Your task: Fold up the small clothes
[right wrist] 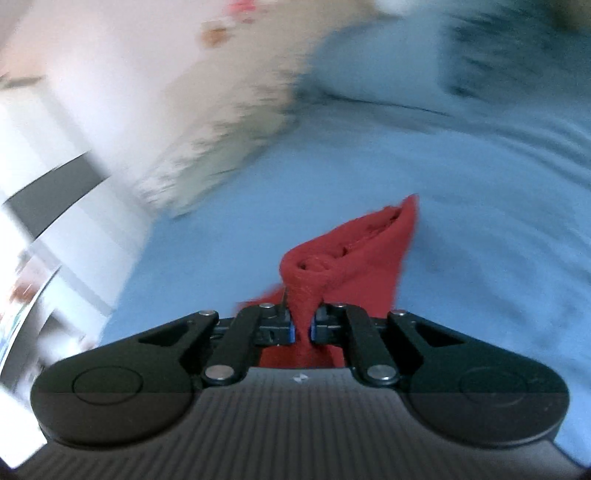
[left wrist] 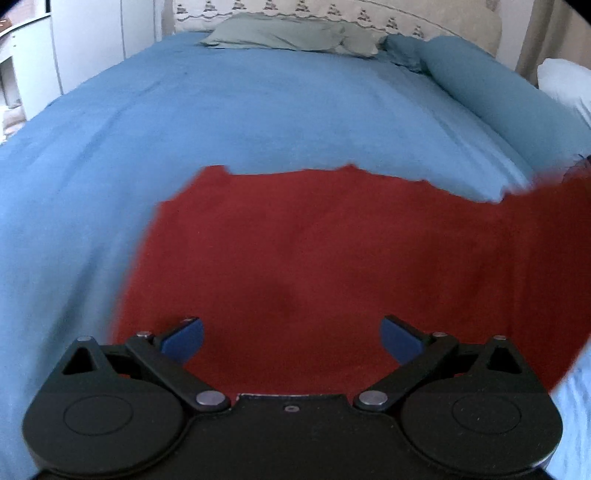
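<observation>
A bed with a blue sheet (left wrist: 258,110) fills both views, and everything else can be placed against it: at its far end a pale headboard cover (left wrist: 332,9) with a dark embroidered border, in front of that a flat grey-green pillow (left wrist: 288,33), and along the sheet's right side a long blue bolster (left wrist: 491,92) with a white pillow (left wrist: 565,85) beyond it; white cupboards (left wrist: 85,37) stand past the sheet's left edge. Nothing lies on the open sheet between the pillows and the red garment (left wrist: 332,266), which is spread flat on the near part of the sheet, its far edge uneven and its right end rising off the sheet toward the frame's edge. The cloth is plain deep red, soft and slightly fuzzy, blurred at its left border. The left gripper (left wrist: 291,338) hangs over the near part of the garment with its blue pads (left wrist: 184,339) spread wide and nothing between them. In the heavily blurred right wrist view, the right gripper (right wrist: 303,328) is clamped tight on a bunched fold of the red garment (right wrist: 354,254), which stands up ahead of the fingers in a rolled, rumpled ridge above the sheet
</observation>
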Demonstrator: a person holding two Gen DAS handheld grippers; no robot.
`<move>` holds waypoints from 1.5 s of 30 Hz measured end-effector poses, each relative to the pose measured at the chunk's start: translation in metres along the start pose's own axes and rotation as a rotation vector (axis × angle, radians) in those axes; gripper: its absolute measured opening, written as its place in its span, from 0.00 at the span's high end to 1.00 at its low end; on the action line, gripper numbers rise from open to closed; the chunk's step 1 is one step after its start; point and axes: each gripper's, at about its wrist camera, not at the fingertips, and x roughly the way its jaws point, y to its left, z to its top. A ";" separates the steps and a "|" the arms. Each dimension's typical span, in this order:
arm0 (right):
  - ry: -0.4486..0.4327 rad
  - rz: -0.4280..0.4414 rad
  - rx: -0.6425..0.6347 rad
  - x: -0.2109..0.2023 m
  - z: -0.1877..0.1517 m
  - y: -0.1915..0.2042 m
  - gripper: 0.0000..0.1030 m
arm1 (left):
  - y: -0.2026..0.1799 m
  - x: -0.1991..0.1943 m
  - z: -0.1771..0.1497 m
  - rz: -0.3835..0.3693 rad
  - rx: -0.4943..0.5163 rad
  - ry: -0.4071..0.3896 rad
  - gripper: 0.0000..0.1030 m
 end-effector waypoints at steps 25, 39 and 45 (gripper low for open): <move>0.299 0.349 -0.618 0.026 -0.132 0.133 0.18 | 0.120 -0.058 -0.078 -0.075 0.043 -0.008 0.00; 0.233 0.000 -0.814 0.010 -0.168 0.047 0.30 | 0.108 -0.049 -0.052 -0.028 -0.040 -0.068 0.00; 0.222 -0.025 -0.791 0.021 -0.171 0.034 0.52 | 0.101 -0.041 -0.048 -0.013 -0.028 -0.068 0.00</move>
